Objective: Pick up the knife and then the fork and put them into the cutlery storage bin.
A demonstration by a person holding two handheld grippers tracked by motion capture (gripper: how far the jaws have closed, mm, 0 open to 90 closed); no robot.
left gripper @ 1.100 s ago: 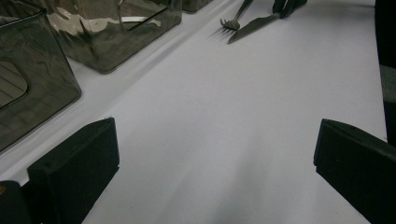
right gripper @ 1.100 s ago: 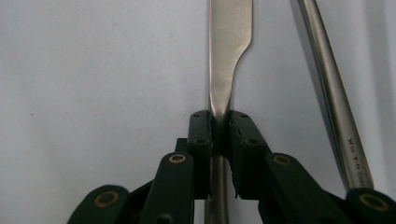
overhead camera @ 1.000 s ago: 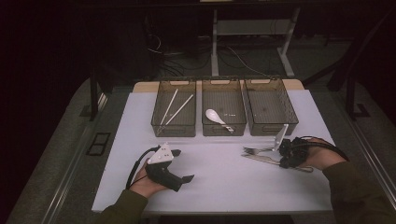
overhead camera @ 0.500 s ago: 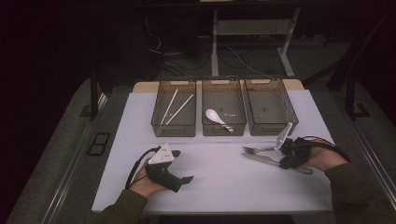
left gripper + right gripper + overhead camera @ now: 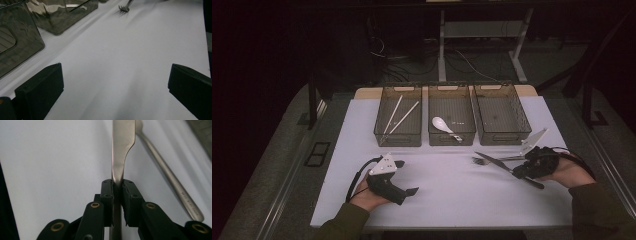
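Note:
My right gripper (image 5: 117,187) is shut on a metal table knife (image 5: 122,140), pinching it where the blade meets the handle. In the high view the knife (image 5: 492,161) sticks out to the left of the right gripper (image 5: 523,172), just above the white table top. A metal fork (image 5: 497,159) lies flat on the table under and beside the knife; its handle (image 5: 170,175) runs along the knife's right. My left gripper (image 5: 408,177) rests at the front left, open, with nothing between its fingers (image 5: 40,92). The fork's tines (image 5: 124,8) show far ahead of it.
Three dark see-through bins stand in a row at the back of the table. The left bin (image 5: 398,137) holds two chopsticks (image 5: 398,116), the middle one (image 5: 452,139) a white spoon (image 5: 442,125), and nothing shows in the right one (image 5: 502,137). The table (image 5: 447,200) drops off at the front edge.
My right hand has moved a little to the right and slightly up, carrying the knife with it. The fork and the left hand have stayed in place.

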